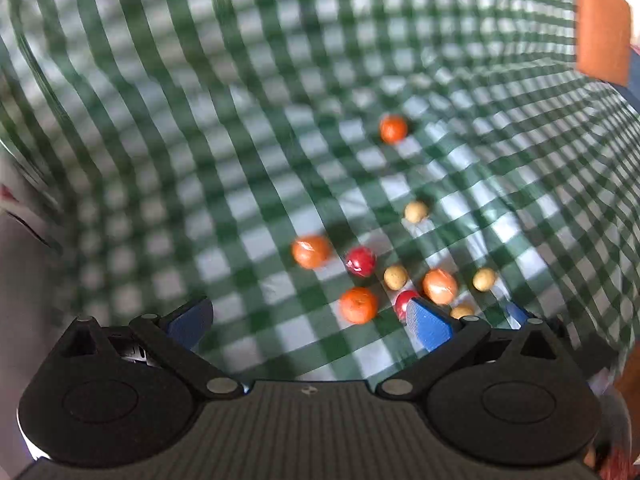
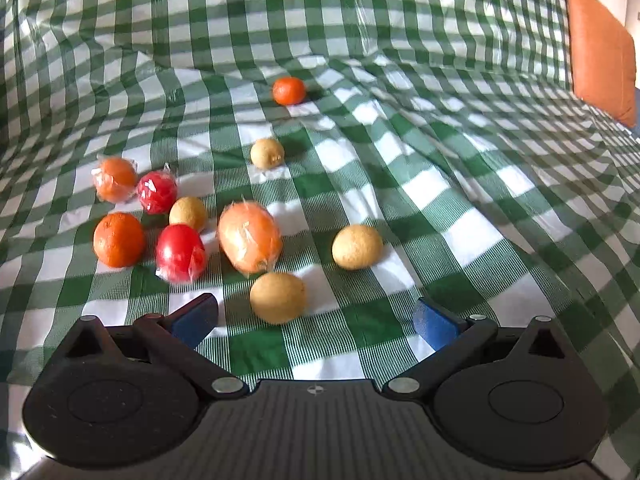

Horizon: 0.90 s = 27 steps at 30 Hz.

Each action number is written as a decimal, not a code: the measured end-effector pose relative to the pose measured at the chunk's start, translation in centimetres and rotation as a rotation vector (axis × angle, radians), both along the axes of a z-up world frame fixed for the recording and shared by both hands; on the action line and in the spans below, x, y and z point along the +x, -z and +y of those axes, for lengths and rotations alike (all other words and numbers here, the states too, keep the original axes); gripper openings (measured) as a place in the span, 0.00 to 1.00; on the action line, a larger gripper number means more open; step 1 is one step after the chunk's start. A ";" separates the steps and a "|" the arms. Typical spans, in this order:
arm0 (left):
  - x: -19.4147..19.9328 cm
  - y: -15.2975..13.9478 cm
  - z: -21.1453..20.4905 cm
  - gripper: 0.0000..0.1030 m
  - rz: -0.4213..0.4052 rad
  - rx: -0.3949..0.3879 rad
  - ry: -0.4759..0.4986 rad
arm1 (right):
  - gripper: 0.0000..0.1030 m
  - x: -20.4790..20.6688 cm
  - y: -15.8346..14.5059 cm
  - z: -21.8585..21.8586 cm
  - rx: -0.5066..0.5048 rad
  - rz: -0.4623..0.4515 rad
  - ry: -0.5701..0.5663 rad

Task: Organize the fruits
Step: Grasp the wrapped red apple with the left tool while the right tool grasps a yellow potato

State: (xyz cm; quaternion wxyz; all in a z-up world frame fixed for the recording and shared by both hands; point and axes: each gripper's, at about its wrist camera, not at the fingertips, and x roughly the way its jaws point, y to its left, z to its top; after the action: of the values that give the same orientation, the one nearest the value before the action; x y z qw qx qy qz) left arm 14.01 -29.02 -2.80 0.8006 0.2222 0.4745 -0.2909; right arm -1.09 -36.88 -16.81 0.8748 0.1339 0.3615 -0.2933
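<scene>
Several fruits lie loose on a green-and-white checked cloth (image 2: 440, 184). In the right wrist view my right gripper (image 2: 316, 320) is open and empty, low over the cloth, with a tan kiwi-like fruit (image 2: 277, 297) just ahead between its fingers. Beyond it lie a wrapped orange fruit (image 2: 250, 237), a wrapped red fruit (image 2: 180, 252), a bare orange (image 2: 119, 239), another tan fruit (image 2: 357, 246) and a far orange (image 2: 289, 90). In the blurred left wrist view my left gripper (image 1: 310, 320) is open and empty, higher up; an orange (image 1: 359, 305) and a red fruit (image 1: 361, 261) lie ahead.
An orange-brown cushion or board (image 2: 602, 64) stands at the far right edge of the cloth; it also shows in the left wrist view (image 1: 602, 20). The cloth is wrinkled, with folds toward the back. A white surface (image 1: 24, 280) borders the cloth at the left.
</scene>
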 end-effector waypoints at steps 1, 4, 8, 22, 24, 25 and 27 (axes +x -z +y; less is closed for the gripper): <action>1.1 1.8 -0.9 1.00 0.030 0.000 -0.010 | 1.00 0.0 0.1 -0.1 -0.001 -0.011 0.006; 3.1 5.2 -3.1 1.00 0.090 0.011 -0.018 | 0.99 0.0 0.2 0.0 -0.013 -0.011 -0.001; 5.0 8.1 -5.5 1.00 0.152 0.000 -0.043 | 0.99 -0.2 0.1 -0.3 -0.014 -0.006 -0.039; 7.5 12.6 -7.3 0.74 0.236 0.045 -0.169 | 0.54 -0.8 -0.4 1.1 -0.038 -0.038 -0.076; 7.4 12.2 -7.0 0.56 0.205 0.025 -0.181 | 0.29 -0.9 -0.5 1.5 -0.052 -0.049 -0.105; 7.4 11.9 -6.8 0.46 0.205 0.018 -0.179 | 0.28 -1.0 -0.5 1.7 -0.058 -0.053 -0.118; 7.1 11.3 -6.2 0.34 0.213 -0.002 -0.181 | 0.28 -1.0 -0.5 2.0 -0.072 -0.052 -0.124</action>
State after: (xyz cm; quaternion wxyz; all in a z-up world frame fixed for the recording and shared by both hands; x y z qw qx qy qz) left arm 21.07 -35.21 -14.12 0.7688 0.1453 0.5747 -0.2399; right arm -2.12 -34.89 -16.28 0.9047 0.0874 0.3353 -0.2479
